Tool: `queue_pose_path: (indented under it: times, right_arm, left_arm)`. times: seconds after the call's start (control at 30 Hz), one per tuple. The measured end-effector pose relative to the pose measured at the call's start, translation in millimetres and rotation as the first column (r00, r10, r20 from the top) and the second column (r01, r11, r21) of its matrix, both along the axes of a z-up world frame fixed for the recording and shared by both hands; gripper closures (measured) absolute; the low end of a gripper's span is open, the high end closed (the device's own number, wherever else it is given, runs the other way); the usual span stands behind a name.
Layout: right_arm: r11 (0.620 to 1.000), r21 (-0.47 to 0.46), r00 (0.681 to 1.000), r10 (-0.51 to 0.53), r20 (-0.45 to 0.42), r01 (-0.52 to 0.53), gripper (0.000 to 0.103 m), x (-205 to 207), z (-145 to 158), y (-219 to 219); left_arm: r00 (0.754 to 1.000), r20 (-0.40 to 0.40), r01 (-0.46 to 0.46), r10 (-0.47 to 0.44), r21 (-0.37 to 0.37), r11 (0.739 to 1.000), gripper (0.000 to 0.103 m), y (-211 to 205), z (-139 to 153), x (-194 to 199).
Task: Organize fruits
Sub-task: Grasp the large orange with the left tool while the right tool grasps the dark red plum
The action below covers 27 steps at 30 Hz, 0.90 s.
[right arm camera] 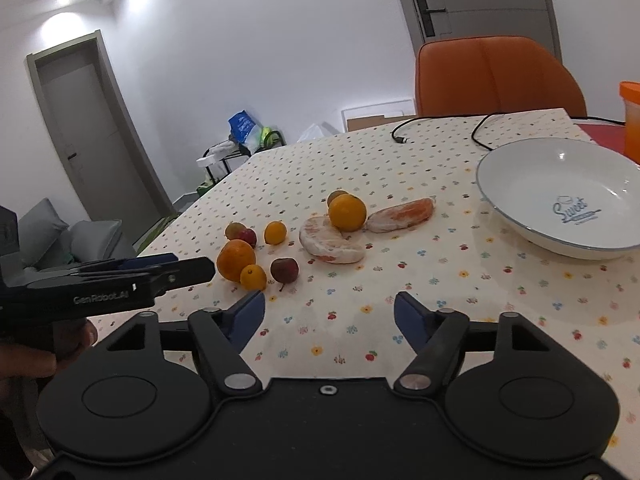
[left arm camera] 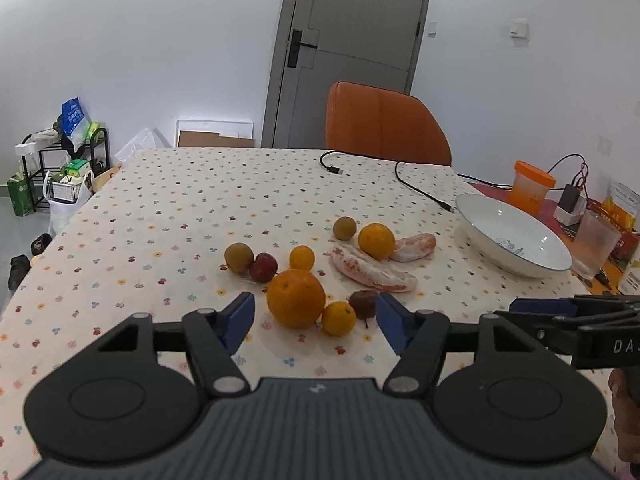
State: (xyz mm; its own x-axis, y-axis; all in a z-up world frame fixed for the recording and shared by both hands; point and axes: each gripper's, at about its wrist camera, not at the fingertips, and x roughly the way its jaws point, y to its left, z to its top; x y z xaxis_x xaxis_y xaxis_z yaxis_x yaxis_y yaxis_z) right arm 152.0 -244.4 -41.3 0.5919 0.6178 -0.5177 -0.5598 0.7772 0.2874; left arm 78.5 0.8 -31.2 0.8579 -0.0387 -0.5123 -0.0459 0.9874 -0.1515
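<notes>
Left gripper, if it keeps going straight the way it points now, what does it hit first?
Most likely the large orange, lying between the open blue fingers of the left gripper, with a small orange beside it. Depth is uncertain.

Both tongs, left (left arm camera: 316, 320) and right (right arm camera: 330, 316), tilt downward side by side, jaws apart, gripping nothing
</notes>
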Motion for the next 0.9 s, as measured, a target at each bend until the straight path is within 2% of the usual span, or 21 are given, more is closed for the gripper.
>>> queue_pose_path:
  times: [0.23,0.37,0.5,0.6,0.9]
  right_arm:
    - [1.000,0.000,1.000,0.026,-0.015,-0.026,0.044,16,-6,15]
    - [0.999,-0.002,0.999,0.046,-0.027,-0.046,0.047,25,-8,24]
    - [0.998,0.003,0.997,0.064,-0.045,-0.064,0.056,33,-11,32]
    - [0.997,0.006,0.995,0.075,-0.058,-0.075,0.059,38,-14,36]
    - [0.994,0.006,0.992,0.107,-0.073,-0.106,0.060,51,-18,53]
  left_arm:
    - [1.000,-0.016,-0.025,0.025,-0.016,1.000,0.053,10,-8,15]
    - [1.000,-0.016,-0.025,0.025,-0.017,1.000,0.053,12,-9,22]
    - [1.000,-0.026,-0.012,0.011,-0.035,0.999,0.054,13,-12,30]
    - [0.999,-0.042,-0.017,0.014,-0.055,0.998,0.065,16,-16,37]
    - [0.999,-0.050,-0.008,0.004,-0.091,0.996,0.064,22,-20,37]
